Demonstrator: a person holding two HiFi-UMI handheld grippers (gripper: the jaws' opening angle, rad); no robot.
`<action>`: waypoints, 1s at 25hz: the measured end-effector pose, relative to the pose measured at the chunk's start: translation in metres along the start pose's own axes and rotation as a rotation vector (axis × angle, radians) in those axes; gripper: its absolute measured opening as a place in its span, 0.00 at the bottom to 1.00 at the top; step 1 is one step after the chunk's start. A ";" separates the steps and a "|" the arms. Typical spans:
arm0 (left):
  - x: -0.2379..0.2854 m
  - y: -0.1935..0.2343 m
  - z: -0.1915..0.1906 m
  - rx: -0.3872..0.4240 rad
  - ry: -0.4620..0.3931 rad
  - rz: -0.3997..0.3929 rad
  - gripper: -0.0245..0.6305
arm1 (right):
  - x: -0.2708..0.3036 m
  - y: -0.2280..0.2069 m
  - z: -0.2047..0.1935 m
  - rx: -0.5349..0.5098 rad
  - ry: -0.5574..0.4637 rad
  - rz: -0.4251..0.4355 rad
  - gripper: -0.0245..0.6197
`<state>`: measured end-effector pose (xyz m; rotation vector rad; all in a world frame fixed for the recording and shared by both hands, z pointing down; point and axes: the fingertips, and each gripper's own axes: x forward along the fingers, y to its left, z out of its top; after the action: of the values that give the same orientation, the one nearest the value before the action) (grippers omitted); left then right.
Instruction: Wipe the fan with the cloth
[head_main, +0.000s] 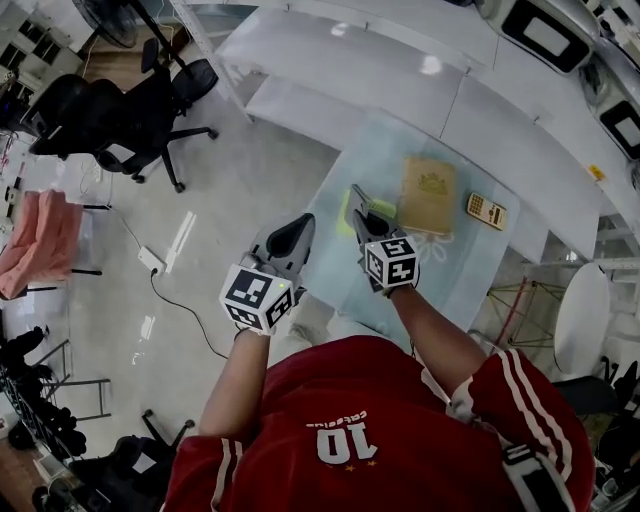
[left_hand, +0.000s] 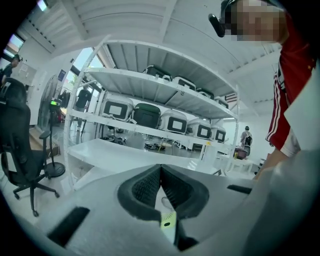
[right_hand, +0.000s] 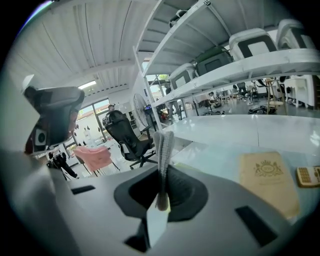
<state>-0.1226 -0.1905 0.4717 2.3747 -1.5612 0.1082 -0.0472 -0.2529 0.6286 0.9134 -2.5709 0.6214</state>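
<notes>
Grey floor lies open in the head view between the person and the fan (head_main: 106, 18), far left past the office chairs (head_main: 140, 110); a cable (head_main: 185, 318) crosses it. Left gripper view: the left gripper (left_hand: 160, 170) has its jaws together with nothing between them. Right gripper view: the right gripper (right_hand: 163, 175) pinches the folded cloth (right_hand: 164, 144). Wiping looks not yet begun, so the next move is probably to carry the cloth across.

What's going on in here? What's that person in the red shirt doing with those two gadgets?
A person stands at a pale table with a hand-held gripper in each hand. The right hand-held gripper is shut on a thin pale strip, apparently the cloth. The left hand-held gripper is shut and empty, out over the floor. The fan stands across the room, so wiping has not begun.
</notes>
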 end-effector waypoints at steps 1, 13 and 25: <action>0.000 0.003 -0.001 -0.008 0.000 0.010 0.04 | 0.003 -0.001 -0.001 -0.004 0.003 0.000 0.07; -0.009 0.012 -0.017 -0.047 0.031 0.013 0.04 | 0.031 -0.011 -0.018 0.024 0.038 -0.072 0.07; -0.018 0.009 -0.024 -0.039 0.060 -0.006 0.04 | 0.026 -0.021 -0.026 0.098 0.032 -0.112 0.07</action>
<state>-0.1352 -0.1710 0.4925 2.3243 -1.5150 0.1447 -0.0483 -0.2674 0.6683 1.0628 -2.4593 0.7292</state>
